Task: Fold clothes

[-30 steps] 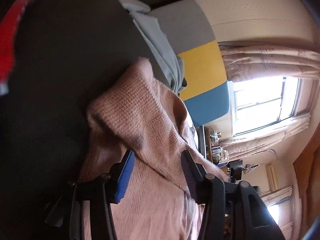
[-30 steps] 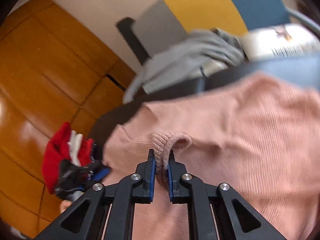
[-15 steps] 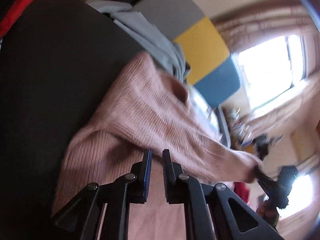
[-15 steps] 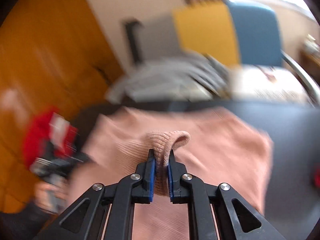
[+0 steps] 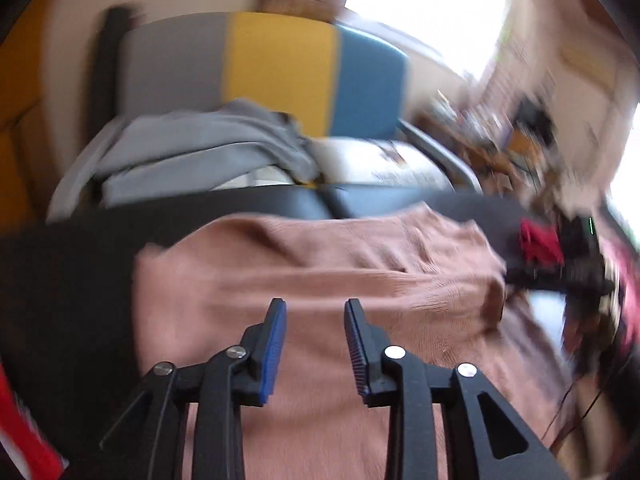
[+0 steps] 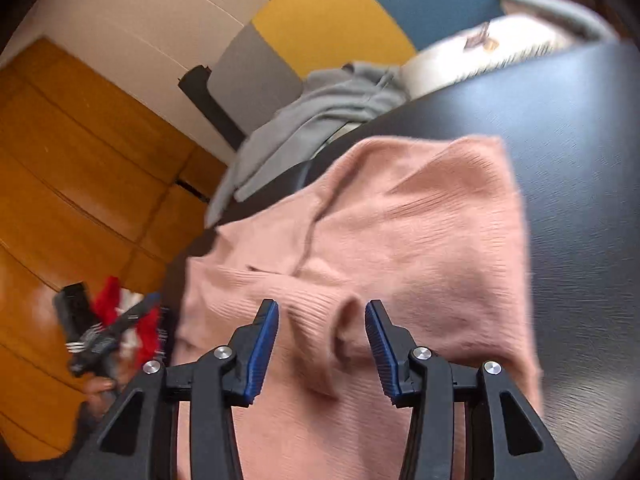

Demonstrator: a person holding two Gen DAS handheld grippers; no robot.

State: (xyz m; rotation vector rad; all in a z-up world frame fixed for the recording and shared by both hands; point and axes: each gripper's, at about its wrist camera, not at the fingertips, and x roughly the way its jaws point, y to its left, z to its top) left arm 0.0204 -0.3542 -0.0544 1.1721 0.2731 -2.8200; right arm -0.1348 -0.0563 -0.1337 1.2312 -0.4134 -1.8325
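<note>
A pink knit sweater lies folded over itself on the black table. My left gripper hovers above the sweater's near part, its jaws opening with nothing between the pads. In the right wrist view the same sweater covers the middle, a sleeve cuff resting on it between the fingers. My right gripper has its jaws opening, pads apart from the cuff. The other gripper shows at the left edge of that view, in a hand.
A grey garment is heaped on a bench with a grey, yellow and blue backrest behind the table. White folded fabric lies beside it. Wooden cabinet panels stand at the left. Bare black table lies right of the sweater.
The right gripper carried the sleeve cuff across the sweater and released it. The left gripper closed, then opened, lifted and rolled upright; its view is now blurred by motion.
</note>
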